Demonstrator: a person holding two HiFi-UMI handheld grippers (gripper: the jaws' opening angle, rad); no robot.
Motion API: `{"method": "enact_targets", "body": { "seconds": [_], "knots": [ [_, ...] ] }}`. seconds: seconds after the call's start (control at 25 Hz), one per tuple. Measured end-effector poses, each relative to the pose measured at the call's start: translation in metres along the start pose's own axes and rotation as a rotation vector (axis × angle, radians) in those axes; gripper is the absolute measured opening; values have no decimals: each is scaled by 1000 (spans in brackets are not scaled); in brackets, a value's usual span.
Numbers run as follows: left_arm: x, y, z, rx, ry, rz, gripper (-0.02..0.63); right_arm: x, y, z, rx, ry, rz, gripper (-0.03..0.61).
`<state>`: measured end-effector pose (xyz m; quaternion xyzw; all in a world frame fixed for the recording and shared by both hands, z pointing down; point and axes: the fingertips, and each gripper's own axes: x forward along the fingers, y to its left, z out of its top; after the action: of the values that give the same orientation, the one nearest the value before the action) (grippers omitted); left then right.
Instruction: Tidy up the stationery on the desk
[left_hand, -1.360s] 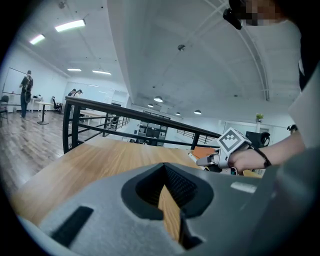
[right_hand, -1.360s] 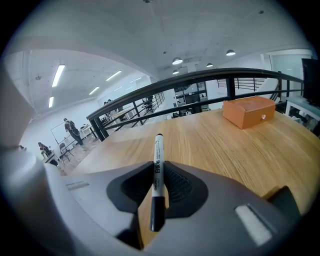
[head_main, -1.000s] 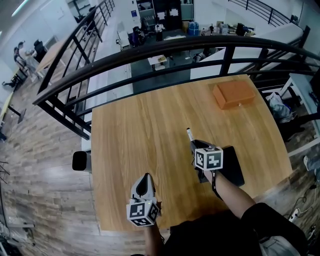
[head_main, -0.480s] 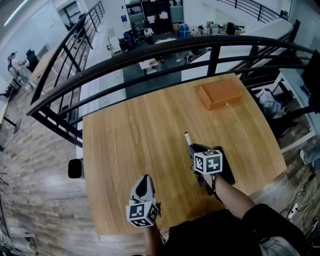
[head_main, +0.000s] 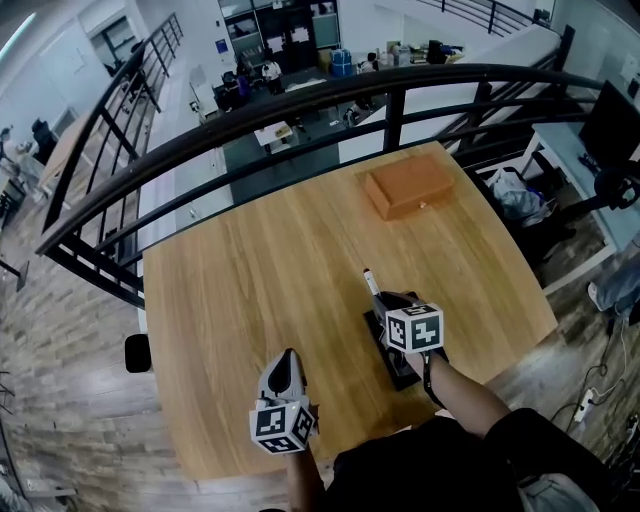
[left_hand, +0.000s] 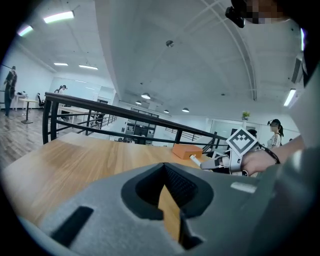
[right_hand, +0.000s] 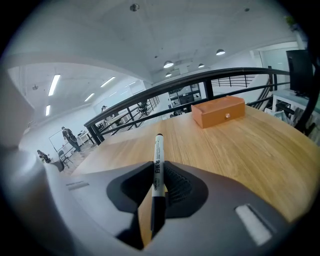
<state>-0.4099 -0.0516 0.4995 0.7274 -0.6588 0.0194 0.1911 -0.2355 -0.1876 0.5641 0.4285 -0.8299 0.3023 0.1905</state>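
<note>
My right gripper (head_main: 385, 300) is shut on a white marker with a black cap (right_hand: 158, 160). The marker (head_main: 369, 280) sticks out forward past the jaws, over the wooden desk (head_main: 250, 290). A flat black case or notebook (head_main: 397, 368) lies under that hand near the desk's front edge. An orange-brown box (head_main: 410, 187) stands at the far right of the desk and shows ahead in the right gripper view (right_hand: 218, 111). My left gripper (head_main: 288, 360) hovers at the front left, shut and empty (left_hand: 167, 192). The right gripper (left_hand: 225, 161) also shows in the left gripper view.
A black curved railing (head_main: 300, 105) runs just behind the desk, with a lower office floor beyond it. A small black object (head_main: 138, 352) sits off the desk's left edge. A monitor and a chair (head_main: 610, 130) stand to the right.
Both grippers have shifted rightward across the desk. The right one, still holding the marker, now sits over the black case instead of to its left. The head view has swung.
</note>
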Motion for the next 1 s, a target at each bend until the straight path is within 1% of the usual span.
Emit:
{"method": "enact_targets", "body": {
  "seconds": [0.8,1.0],
  "knots": [
    [45,-85,-15,34,39,-96,-3,-54,-73,-21,37,7,-6,80],
    [51,-97,-19,47,51,-102,-3,-63,-87,-26,41,13,-13,80]
  ]
}}
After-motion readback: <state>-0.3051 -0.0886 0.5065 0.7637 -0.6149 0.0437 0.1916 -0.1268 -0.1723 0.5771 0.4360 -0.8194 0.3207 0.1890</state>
